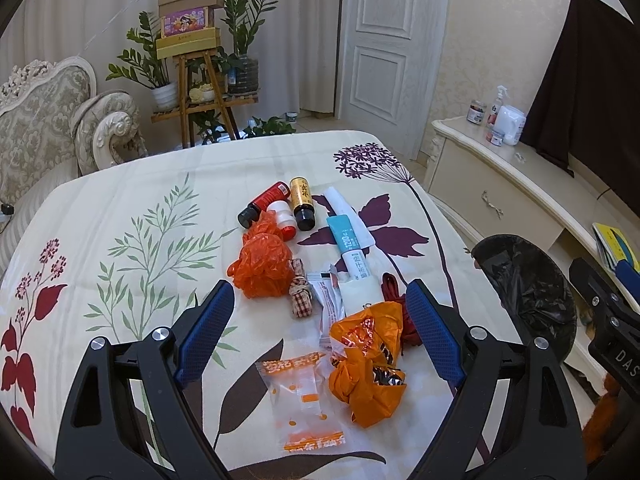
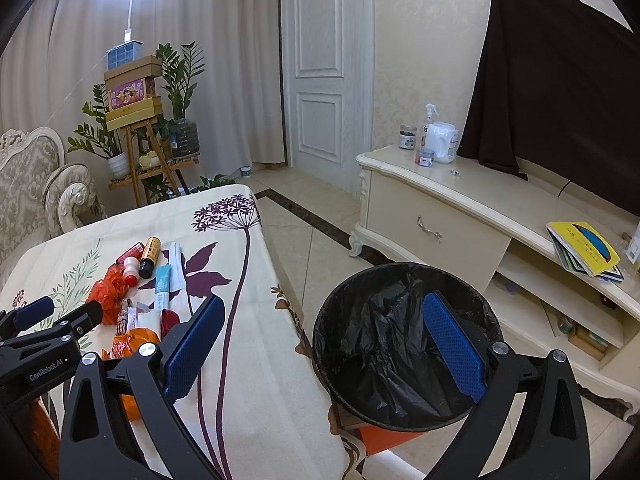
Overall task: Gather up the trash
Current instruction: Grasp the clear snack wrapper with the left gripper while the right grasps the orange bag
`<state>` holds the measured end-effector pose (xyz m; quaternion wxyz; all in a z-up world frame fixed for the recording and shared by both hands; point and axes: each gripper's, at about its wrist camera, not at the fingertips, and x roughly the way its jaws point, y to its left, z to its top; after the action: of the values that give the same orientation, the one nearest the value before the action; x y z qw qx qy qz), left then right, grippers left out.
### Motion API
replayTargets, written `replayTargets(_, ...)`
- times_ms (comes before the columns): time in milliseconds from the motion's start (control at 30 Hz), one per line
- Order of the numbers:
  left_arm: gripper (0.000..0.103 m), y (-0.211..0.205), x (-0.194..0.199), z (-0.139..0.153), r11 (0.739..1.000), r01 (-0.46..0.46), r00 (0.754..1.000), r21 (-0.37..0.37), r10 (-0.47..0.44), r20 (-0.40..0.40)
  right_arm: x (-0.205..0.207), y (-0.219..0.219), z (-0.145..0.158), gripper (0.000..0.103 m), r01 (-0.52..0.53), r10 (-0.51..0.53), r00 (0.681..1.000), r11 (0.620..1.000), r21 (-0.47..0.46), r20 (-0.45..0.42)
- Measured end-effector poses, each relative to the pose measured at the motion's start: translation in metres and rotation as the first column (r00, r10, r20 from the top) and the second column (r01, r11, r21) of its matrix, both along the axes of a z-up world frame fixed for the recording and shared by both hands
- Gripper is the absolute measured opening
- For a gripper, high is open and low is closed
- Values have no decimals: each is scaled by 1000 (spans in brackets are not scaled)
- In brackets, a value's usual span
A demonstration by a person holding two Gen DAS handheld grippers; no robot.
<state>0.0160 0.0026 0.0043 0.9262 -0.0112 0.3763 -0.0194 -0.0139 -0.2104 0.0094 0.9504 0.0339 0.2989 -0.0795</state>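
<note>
Trash lies on the flowered tablecloth (image 1: pixel 120 208): a crumpled orange bag (image 1: pixel 368 364), a clear orange-printed wrapper (image 1: pixel 304 404), an orange net ball (image 1: pixel 262 262), a checked ribbon (image 1: pixel 300 294), a white sachet (image 1: pixel 330 298), a toothpaste tube (image 1: pixel 352 240), a red cord (image 1: pixel 394 288) and small bottles (image 1: pixel 302 202). My left gripper (image 1: pixel 320 332) is open and empty above the orange bag and wrapper. My right gripper (image 2: pixel 324 344) is open and empty, over the table's right edge and the black-lined bin (image 2: pixel 384 344). The bin also shows in the left wrist view (image 1: pixel 532 292).
A cream TV cabinet (image 2: pixel 460 216) stands right of the bin, with bottles (image 2: pixel 440 140), books (image 2: pixel 584 248) and a dark cloth (image 2: pixel 560 80). A sofa (image 1: pixel 48 120), a plant stand with boxes (image 1: pixel 192 60) and a white door (image 1: pixel 384 40) lie beyond the table.
</note>
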Motion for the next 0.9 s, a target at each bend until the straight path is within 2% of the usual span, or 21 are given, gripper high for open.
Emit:
replayTargets(100,85,7,2,-4,1000,15,999,-12,-16,-32,1,2,-6,97,-13,13,1000,1000,10,-14)
replayTargets(267,85,30,-1,-14,1000,-11,998,-13,10,-56,3,10,-13,97,-38,38,999,999,20,-32)
replayTargets(333,78,39,-2,-17,1000,-28,997,-12,27,-73,4,15,-16,97,-51,52,998,998,25,-40)
replayTargets(433,76,55,-6,-24,998,-54,994,-15,52,-101,4,26,-19,97,-83,85,995,996,28,-50)
replayTargets(467,73,60,-9,-25,998,-61,993,-11,59,-105,4,30,-19,96,-97,99,994,995,29,-51)
replayTargets(500,66,62,-10,-26,998,-69,992,-6,68,-108,4,35,-19,96,-111,112,992,994,26,-51)
replayTargets(567,65,67,-15,-29,997,-75,990,-9,74,-119,2,43,-18,95,-127,127,991,992,7,-47)
replayTargets(600,65,68,-17,-30,997,-73,990,-13,71,-121,0,48,-18,92,-134,134,990,991,-6,-42)
replayTargets(633,65,67,-19,-32,998,-65,991,-18,62,-120,-1,51,-17,82,-134,133,990,991,-16,-41)
replayTargets(667,65,66,-21,-32,998,-60,991,-20,57,-121,-2,54,-17,67,-131,130,990,991,-22,-47)
replayTargets(700,65,64,-22,-33,998,-54,991,-26,50,-124,-1,55,-17,63,-132,131,990,991,-17,-56)
replayTargets(900,74,51,-30,-39,999,-19,992,-46,13,-126,-12,53,-18,62,-134,135,989,991,8,-61)
